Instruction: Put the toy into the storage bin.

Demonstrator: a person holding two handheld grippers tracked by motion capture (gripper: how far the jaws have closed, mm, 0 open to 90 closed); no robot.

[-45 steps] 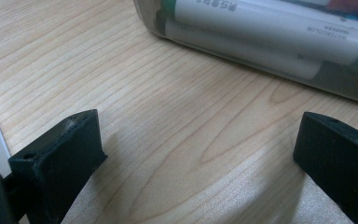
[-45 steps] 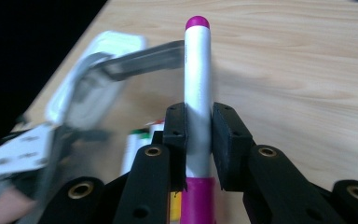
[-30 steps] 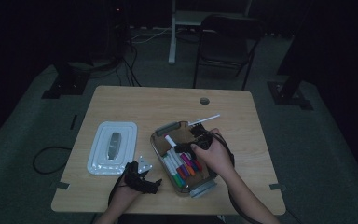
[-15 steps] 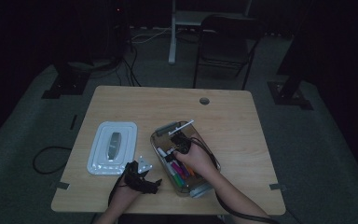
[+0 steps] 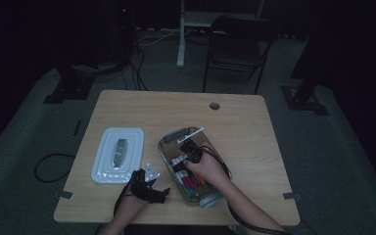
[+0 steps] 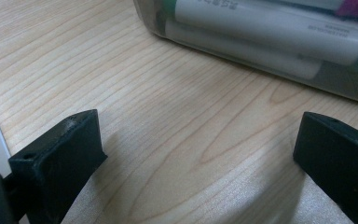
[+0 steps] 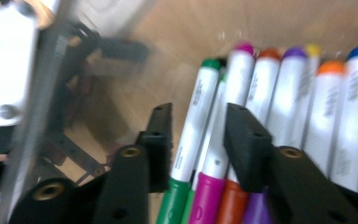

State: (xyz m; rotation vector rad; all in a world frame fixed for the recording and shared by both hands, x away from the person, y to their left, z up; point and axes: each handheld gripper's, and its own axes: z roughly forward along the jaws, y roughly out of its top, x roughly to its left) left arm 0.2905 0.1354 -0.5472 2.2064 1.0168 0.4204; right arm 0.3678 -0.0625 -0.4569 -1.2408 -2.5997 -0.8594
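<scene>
High view: we have our right gripper [image 5: 190, 152] down in the clear box [image 5: 165, 147] of markers [image 5: 188, 183] at the table's [image 5: 254, 127] middle front. Right gripper view puts its jaws partly parted around a green-capped marker [image 7: 193, 126], hardly gripping it that we can tell. Our left gripper [image 5: 157, 192] rests on the wood just beside the box, jaws wide, near a white lid [image 5: 117, 154].

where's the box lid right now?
In the high view the white lid lies flat on the table's left half, just left of the clear marker box, with the left gripper near its front right corner.
</scene>
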